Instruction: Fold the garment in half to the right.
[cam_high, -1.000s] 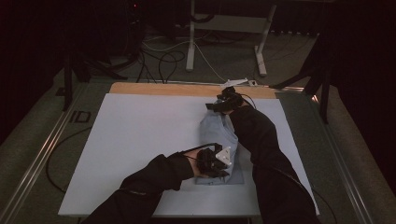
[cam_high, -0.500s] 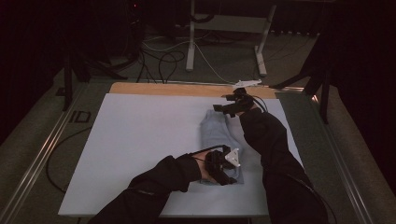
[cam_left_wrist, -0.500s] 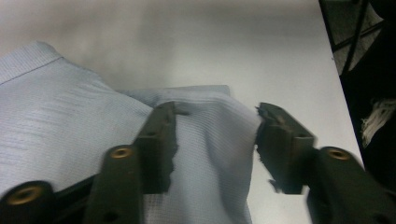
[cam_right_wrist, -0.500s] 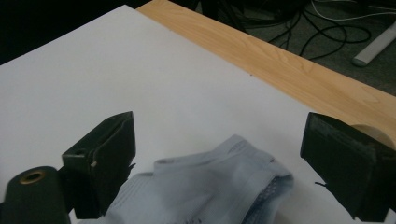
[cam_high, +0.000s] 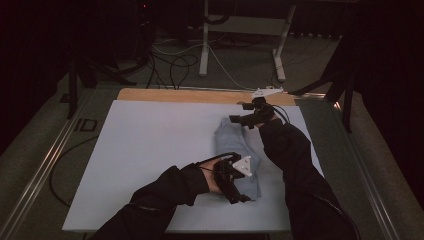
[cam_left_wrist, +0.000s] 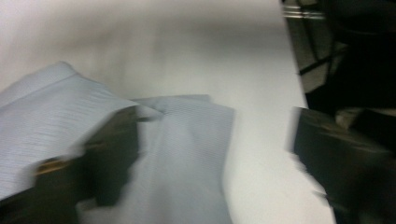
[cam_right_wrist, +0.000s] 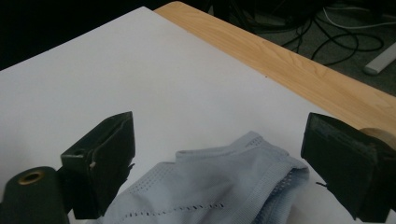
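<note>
A pale blue garment (cam_high: 239, 152) lies folded into a narrow strip on the white board (cam_high: 150, 150), right of centre, running from about 12 o'clock at its far end to 6 o'clock near the person. Judging by that shape, the folding looks largely done; what may remain is a final fold across its length or a smoothing (the pictures do not settle which).

The left gripper (cam_high: 239, 192) sits at the strip's 6 o'clock end. Its jaws have just been opening and now stand apart, cloth lying under and between them without being pinched. The right gripper (cam_high: 239, 120) hovers at the 12 o'clock end, jaws spread wide, the garment's perforated hem (cam_right_wrist: 219, 205) between them but not gripped. Beyond the board, a strip of wooden tabletop (cam_right_wrist: 299, 70) shows.
</note>
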